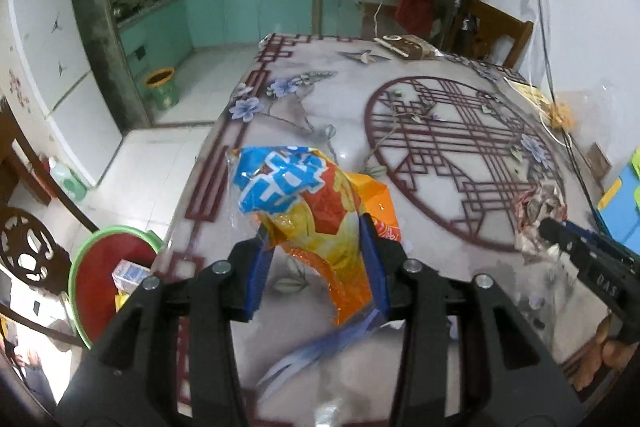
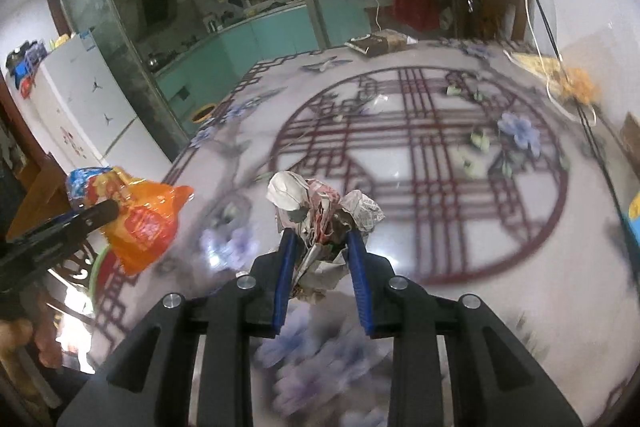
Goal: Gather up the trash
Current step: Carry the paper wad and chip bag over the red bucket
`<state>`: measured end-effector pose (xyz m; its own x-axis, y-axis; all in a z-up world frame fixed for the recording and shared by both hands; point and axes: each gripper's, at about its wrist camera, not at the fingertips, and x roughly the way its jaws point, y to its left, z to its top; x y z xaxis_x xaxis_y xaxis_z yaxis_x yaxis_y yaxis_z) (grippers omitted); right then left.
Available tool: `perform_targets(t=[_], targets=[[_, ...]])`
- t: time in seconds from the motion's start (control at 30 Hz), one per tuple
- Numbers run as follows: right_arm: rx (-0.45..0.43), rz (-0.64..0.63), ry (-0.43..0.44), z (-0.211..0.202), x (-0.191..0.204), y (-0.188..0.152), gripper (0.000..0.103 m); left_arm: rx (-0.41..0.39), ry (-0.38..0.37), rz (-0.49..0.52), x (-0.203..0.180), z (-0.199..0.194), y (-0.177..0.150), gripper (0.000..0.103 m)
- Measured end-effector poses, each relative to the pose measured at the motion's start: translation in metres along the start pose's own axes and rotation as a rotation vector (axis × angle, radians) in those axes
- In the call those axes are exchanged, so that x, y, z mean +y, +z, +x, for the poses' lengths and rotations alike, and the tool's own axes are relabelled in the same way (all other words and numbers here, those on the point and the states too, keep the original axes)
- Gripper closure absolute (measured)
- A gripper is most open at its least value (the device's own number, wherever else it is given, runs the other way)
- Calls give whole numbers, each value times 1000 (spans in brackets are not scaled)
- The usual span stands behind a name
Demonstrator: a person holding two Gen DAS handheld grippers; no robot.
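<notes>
My left claw [image 1: 316, 247] pinches the crinkled orange-and-blue plastic snack wrapper [image 1: 316, 203], lifted off the patterned glass-topped table [image 1: 400, 99] so it can swing toward the green-rimmed red bin [image 1: 108, 267] beside the table. My right claw [image 2: 322, 251] is clamped narrowly on a crumpled wad of newspaper [image 2: 324, 207], held above the table for the same trip.

broad bare middle of the glossy flower-and-lattice patterned table [image 1: 320, 131], brown packet [image 1: 408, 47] at its far edge, cables and yellow clutter [image 1: 560, 111] along the right side, open floor left, green-rimmed red bin [image 1: 108, 267] beside the near-left corner
</notes>
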<state>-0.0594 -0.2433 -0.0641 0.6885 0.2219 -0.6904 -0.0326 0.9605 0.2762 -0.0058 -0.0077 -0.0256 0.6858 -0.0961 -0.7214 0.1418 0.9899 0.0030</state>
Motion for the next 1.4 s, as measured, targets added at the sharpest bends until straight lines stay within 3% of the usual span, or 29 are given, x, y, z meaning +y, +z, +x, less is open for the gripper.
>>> perform_targets(t=[0.33,0.63,0.97,1.4], targets=[[20,-18,-6,-18,44,-18,76,-33,-22,18,19,-24,-16,62],[-8,-108,13,-25,97,-17,76,-25,-56,-39,47,-35,-22,62],[-17,-165,30,-24,128,-12,76,-36,-86,-82,69,-46,-21,62],[-13,-207,71,-12,158,-7,76,-26,-37,-111,120,-48,-16,62]])
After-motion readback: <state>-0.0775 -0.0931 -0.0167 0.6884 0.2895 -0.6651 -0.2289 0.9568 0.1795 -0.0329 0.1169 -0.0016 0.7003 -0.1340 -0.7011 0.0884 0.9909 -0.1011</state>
